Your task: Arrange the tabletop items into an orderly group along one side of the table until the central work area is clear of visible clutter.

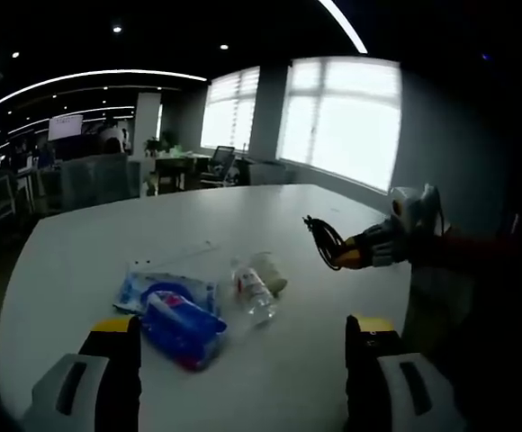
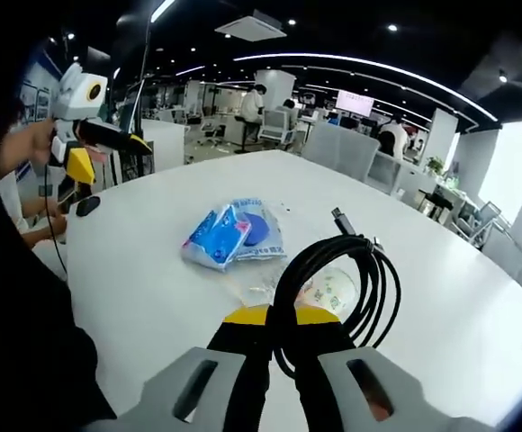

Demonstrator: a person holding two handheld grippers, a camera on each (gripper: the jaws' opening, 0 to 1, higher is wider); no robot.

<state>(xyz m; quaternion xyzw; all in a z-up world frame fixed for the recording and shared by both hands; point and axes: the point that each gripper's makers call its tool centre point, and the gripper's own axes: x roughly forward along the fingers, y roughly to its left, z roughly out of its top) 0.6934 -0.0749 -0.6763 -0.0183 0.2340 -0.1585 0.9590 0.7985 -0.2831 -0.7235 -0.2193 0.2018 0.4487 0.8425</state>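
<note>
Two blue packets (image 1: 178, 317) lie overlapping on the white table (image 1: 90, 261), just ahead of my left gripper (image 1: 243, 328), whose jaws stand wide open and hold nothing. A clear plastic bottle (image 1: 254, 295) lies on its side right of the packets. My right gripper (image 1: 347, 256) comes in from the right above the table, carrying a coiled black cable (image 1: 322, 241). In the right gripper view my right gripper (image 2: 281, 317) is shut on the black cable (image 2: 333, 283), which hangs over the bottle (image 2: 326, 290). The blue packets (image 2: 231, 234) lie beyond. The left gripper (image 2: 108, 153) hovers at the upper left.
A small dark object (image 2: 87, 205) sits near the table's left edge (image 2: 72, 270). A person's hand (image 2: 29, 144) holds the left gripper. Office desks and chairs (image 2: 337, 148) stand beyond the table. Bare tabletop stretches toward the far side (image 1: 198, 211).
</note>
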